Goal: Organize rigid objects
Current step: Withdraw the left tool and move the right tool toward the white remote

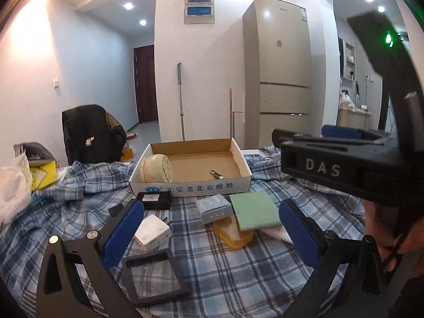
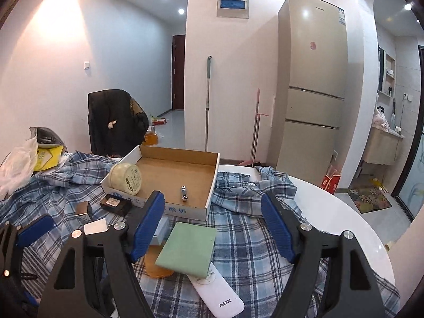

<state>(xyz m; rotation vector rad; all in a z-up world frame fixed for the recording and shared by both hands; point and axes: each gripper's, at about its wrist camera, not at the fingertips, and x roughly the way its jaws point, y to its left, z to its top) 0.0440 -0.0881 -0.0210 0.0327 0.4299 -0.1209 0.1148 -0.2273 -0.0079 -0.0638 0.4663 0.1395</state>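
white remote lies bottom centre, long axis running lower right, between the empty, spread fingers of the right gripper.

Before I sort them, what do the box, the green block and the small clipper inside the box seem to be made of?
Box: corrugated cardboard, matt brown inside, white printed outside; folded walls show it.
Green block: uncertain, perhaps foam or a covered book; matt, flat, with thick edges.
Clipper: metal, polished; it glints.
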